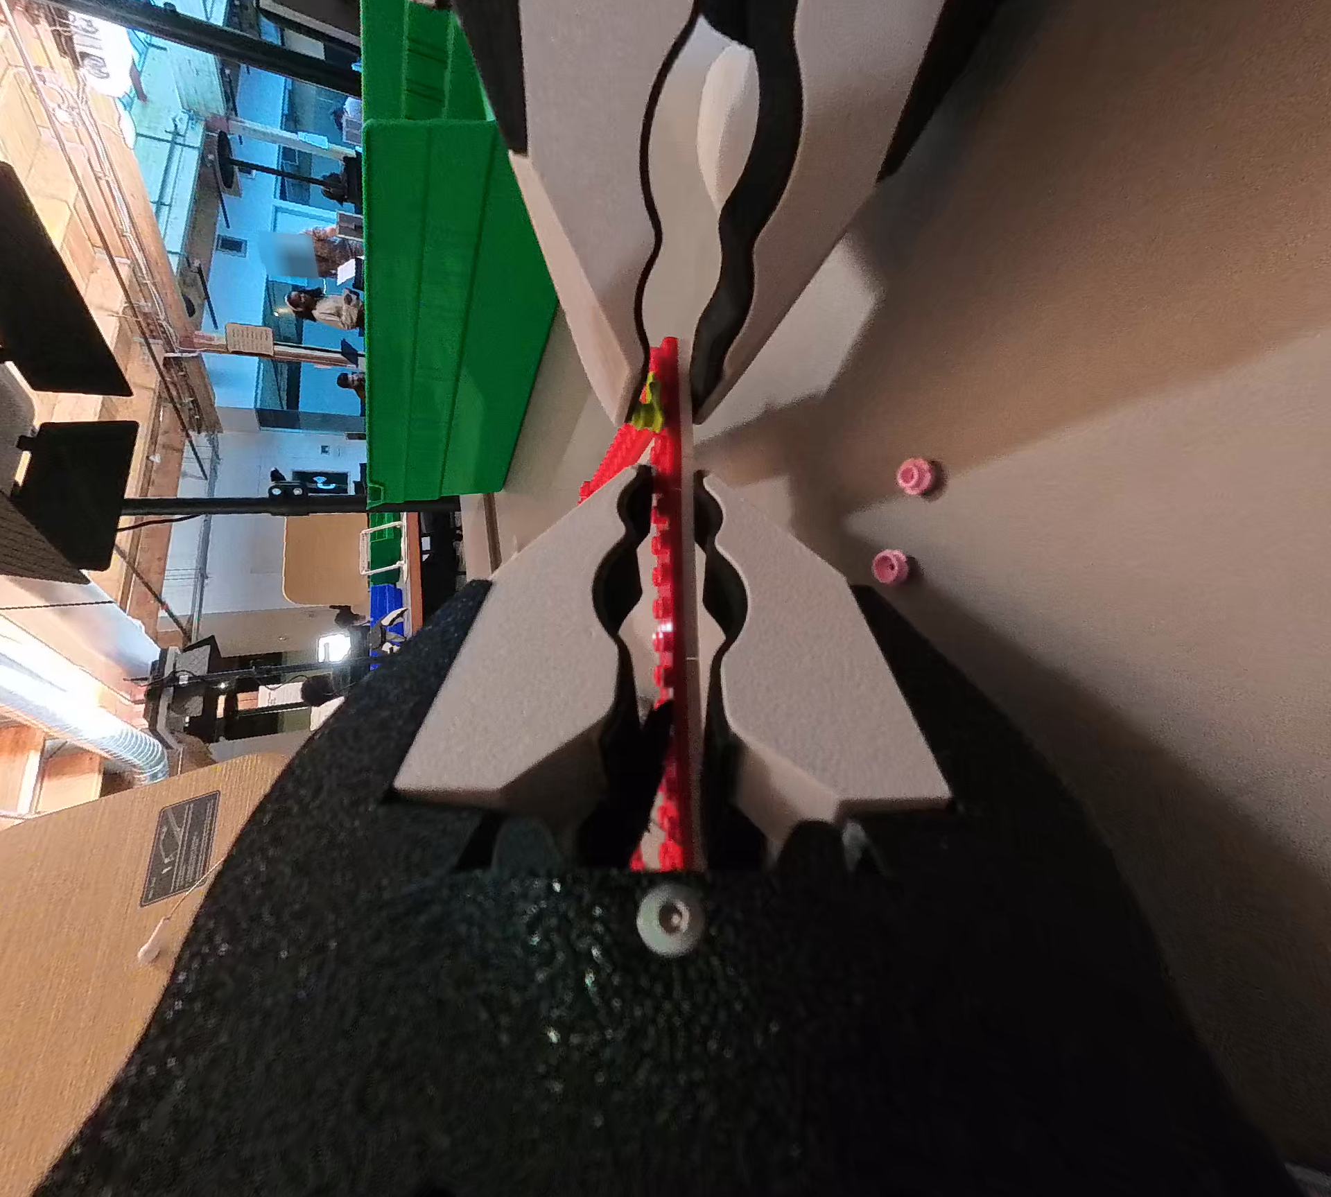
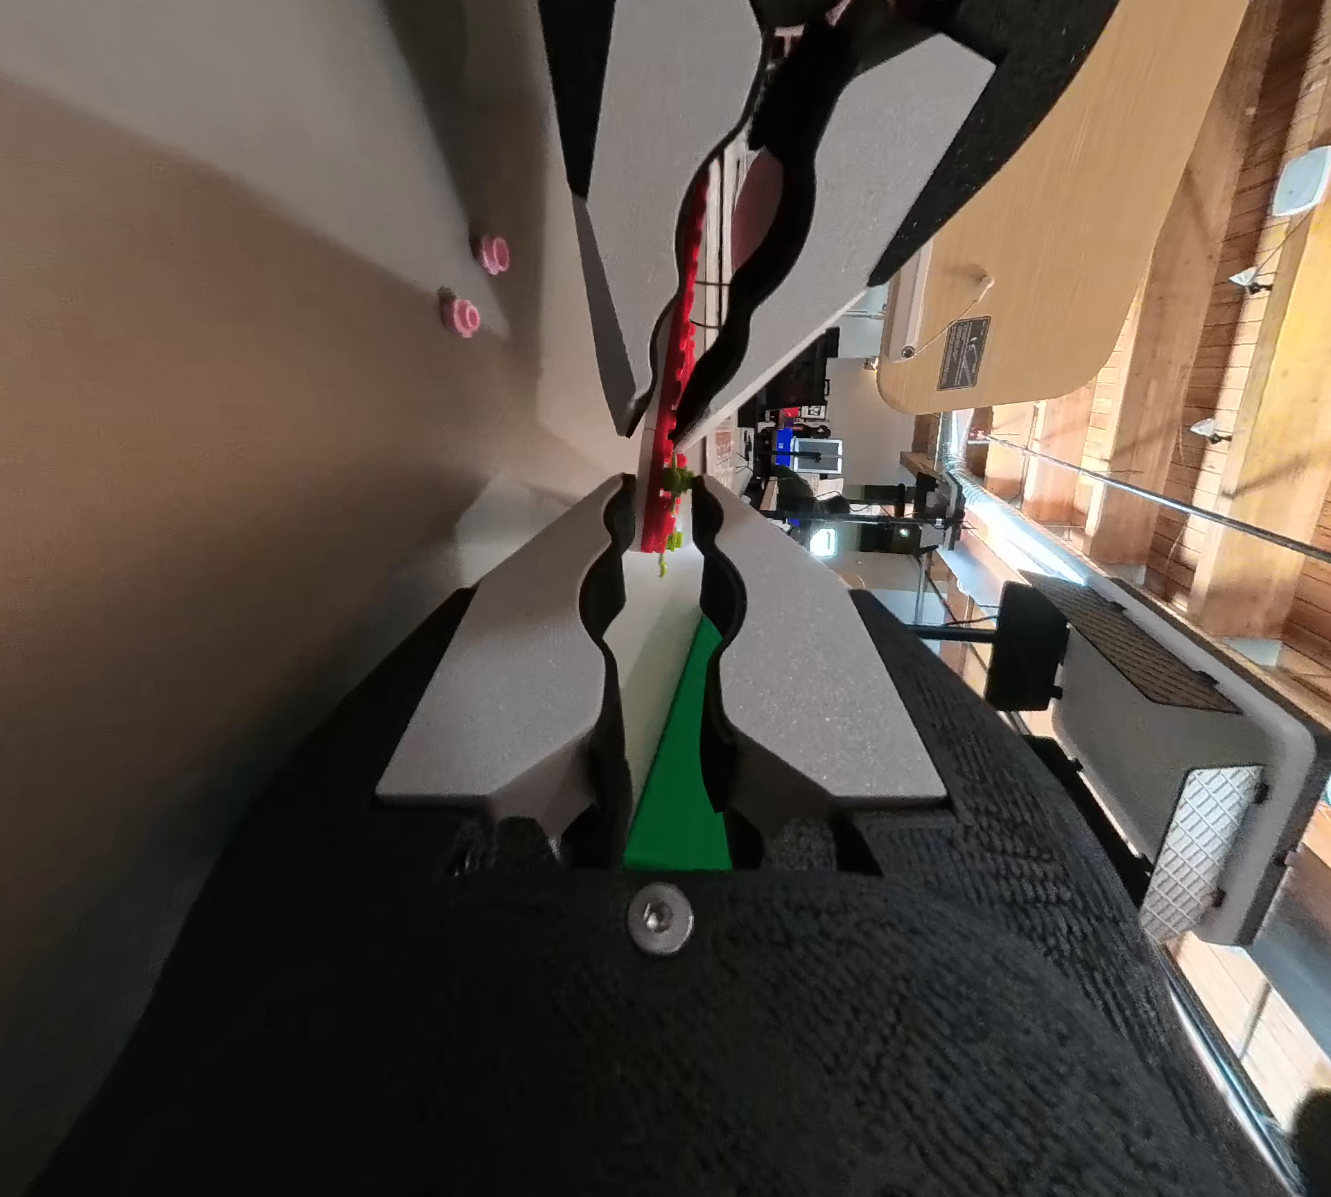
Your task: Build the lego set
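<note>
A red studded plate (image 1: 664, 575) is held edge-on above the table, with both grippers clamped on it from opposite ends. My left gripper (image 1: 673, 478) is shut on the plate, which runs back between its fingers. My right gripper (image 2: 661, 482) is shut on the plate's other end (image 2: 652, 518), with a small lime-green piece (image 2: 677, 480) pressed between one finger and the studded side. The lime piece (image 1: 648, 410) also shows in the left wrist view at the right gripper's (image 1: 661, 417) tips. The left gripper (image 2: 652, 431) faces mine in the right wrist view.
Two small pink round pieces (image 1: 915, 477) (image 1: 891, 566) lie on the beige table (image 1: 1116, 334); they also show in the right wrist view (image 2: 493, 254) (image 2: 461, 316). A green bin (image 1: 446, 313) stands on the table behind the grippers. A wooden tabletop (image 2: 1080, 190) is beyond. Left and right tips are no more than a few centimetres apart.
</note>
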Available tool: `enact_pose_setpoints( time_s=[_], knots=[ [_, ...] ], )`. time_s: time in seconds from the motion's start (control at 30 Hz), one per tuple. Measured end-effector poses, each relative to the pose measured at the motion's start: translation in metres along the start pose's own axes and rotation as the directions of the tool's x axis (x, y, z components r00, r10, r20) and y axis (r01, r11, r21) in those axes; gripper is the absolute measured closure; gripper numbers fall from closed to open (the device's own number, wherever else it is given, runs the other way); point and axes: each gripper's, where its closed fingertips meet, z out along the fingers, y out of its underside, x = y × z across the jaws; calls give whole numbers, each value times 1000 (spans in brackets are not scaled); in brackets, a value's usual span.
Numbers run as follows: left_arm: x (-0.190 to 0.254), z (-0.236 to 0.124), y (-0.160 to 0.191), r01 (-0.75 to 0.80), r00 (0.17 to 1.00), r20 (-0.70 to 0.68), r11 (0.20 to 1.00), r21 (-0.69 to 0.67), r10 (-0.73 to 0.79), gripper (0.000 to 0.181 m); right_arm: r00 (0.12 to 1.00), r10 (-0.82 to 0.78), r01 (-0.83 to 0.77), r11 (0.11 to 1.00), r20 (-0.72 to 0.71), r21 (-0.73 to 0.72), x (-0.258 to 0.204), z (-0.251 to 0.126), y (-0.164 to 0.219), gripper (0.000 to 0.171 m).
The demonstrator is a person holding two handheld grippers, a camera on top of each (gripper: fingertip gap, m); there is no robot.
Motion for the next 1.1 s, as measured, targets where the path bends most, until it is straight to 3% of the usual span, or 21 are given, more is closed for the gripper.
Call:
enact_pose_setpoints(
  time_s=[0.23, 0.37, 0.4, 0.47, 0.57, 1.0, 1.1],
  knots=[
    [4, 1, 1, -17, 1000, -11, 1000, -14, 17, 172, 1000, -31, 31, 999, 3, -29, -2, 1, 1, 159],
    [-1, -1, 3, 11, 1000, -3, 1000, -8, -11, 173, 997, 75, -75, 997, 15, 2, 0, 3, 0, 157],
    [-2, -1, 3, 14, 1000, -3, 1000, -3, -14, 173, 994, 102, -102, 995, 30, 16, 0, 3, -1, 154],
    [-5, -3, 4, 20, 1000, 5, 1000, -4, -20, 173, 982, 167, -171, 985, 83, 37, -6, 2, -2, 128],
    [-9, -6, 12, 45, 999, 10, 999, -6, -45, 173, 959, 265, -272, 960, 99, 68, -1, -2, 1, 118],
    [-29, -28, 26, 219, 976, -27, 966, 137, -217, 173, 932, 348, -363, 900, 101, 242, 37, 9, -17, 125],
    [-26, -31, 28, 217, 976, -55, 964, 154, -211, 173, 952, 287, -307, 908, 109, 286, 38, 15, -18, 138]
  ],
)
